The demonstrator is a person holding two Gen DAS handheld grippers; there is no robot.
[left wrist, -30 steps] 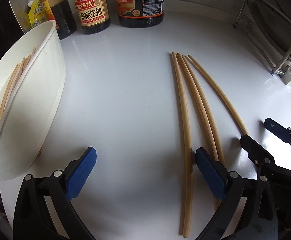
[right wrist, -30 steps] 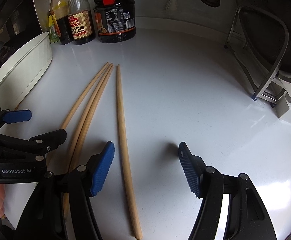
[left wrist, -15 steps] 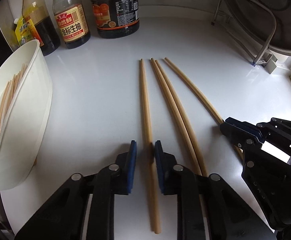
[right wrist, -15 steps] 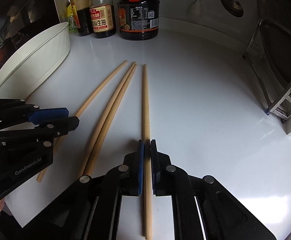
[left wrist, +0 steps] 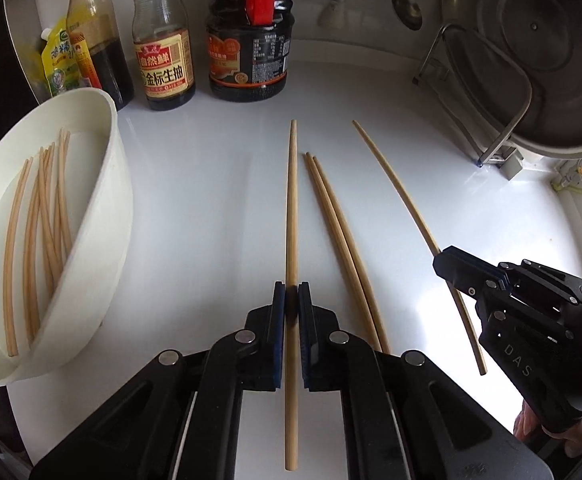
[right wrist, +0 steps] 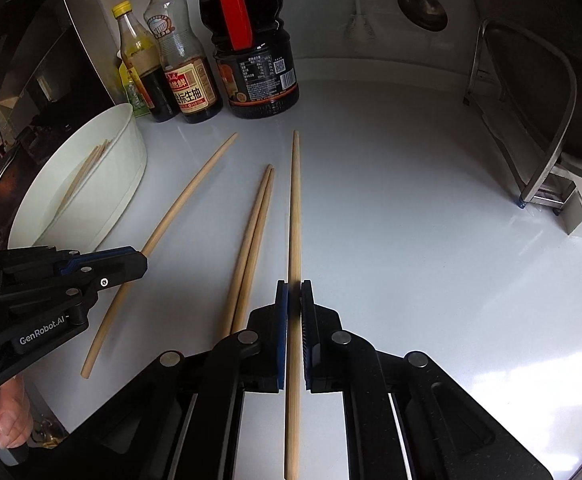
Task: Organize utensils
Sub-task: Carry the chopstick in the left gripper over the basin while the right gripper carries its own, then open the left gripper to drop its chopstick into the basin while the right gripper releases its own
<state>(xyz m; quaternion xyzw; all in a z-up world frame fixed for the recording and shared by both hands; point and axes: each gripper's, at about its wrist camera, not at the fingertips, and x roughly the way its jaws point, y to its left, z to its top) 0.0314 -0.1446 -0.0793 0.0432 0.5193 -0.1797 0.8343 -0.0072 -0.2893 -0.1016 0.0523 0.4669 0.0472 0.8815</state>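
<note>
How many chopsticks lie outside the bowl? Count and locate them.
4. One chopstick in the left gripper, a second chopstick in the right gripper, a pair on the counter between.

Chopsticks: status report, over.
Left gripper shut on one chopstick; right gripper shut on another. Pair on counter. White bowl holds more. Nothing blocking.

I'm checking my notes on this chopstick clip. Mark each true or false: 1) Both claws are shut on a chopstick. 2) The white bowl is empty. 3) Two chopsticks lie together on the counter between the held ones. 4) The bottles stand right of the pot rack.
1) True: left claw and right claw each grip a chopstick.
2) False: the bowl holds chopsticks.
3) True: a pair lies on the counter.
4) False: the bottles stand left of the rack.
</note>
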